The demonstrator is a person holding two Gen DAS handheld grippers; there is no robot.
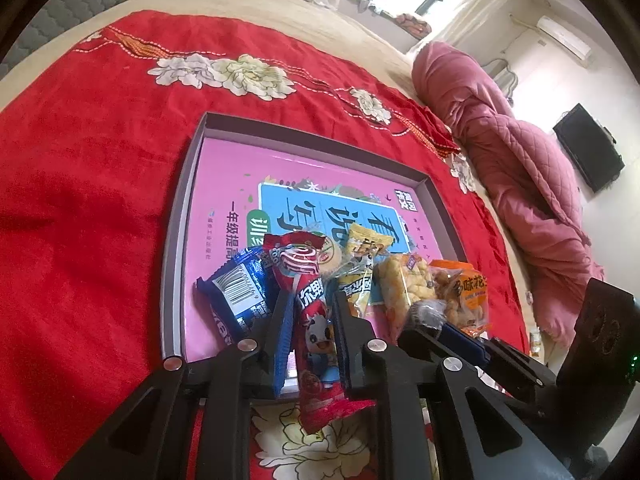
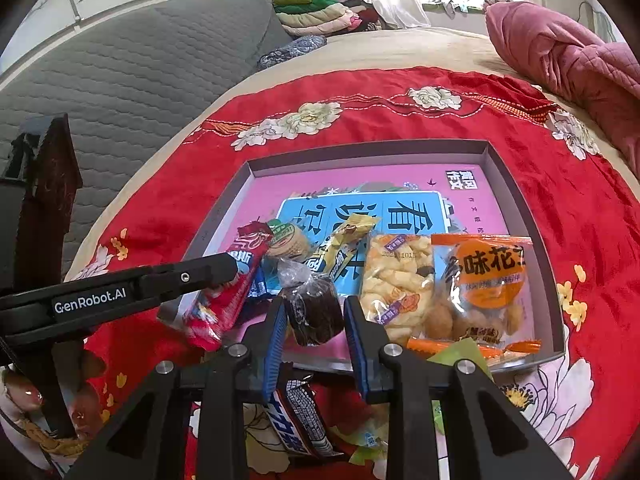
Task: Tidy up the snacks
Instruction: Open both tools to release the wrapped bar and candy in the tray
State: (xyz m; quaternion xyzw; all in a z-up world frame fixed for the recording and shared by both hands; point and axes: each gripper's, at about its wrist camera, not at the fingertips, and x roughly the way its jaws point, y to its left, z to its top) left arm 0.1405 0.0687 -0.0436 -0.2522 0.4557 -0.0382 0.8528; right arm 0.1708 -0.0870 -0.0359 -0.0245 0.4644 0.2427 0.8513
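Observation:
A grey box (image 1: 182, 208) with a pink book cover as its floor lies on the red bedspread; it also shows in the right wrist view (image 2: 516, 200). My left gripper (image 1: 310, 300) is shut on a red milk-candy packet (image 1: 308, 292) and holds it over the box's near edge. My right gripper (image 2: 314, 306) is shut on a dark chocolate cake in clear wrap (image 2: 314, 308), also over the near edge. In the box lie a blue wafer bar (image 1: 236, 292), a yellow packet (image 2: 340, 252), a puffed-snack bag (image 2: 398, 280) and an orange peanut bag (image 2: 484, 284).
More snacks lie on the bedspread in front of the box: a blue bar (image 2: 300, 420) and green wrappers (image 2: 460, 354). A pink quilt (image 1: 520, 168) lies at the right. A grey headboard (image 2: 120, 72) and folded clothes (image 2: 320, 8) are behind.

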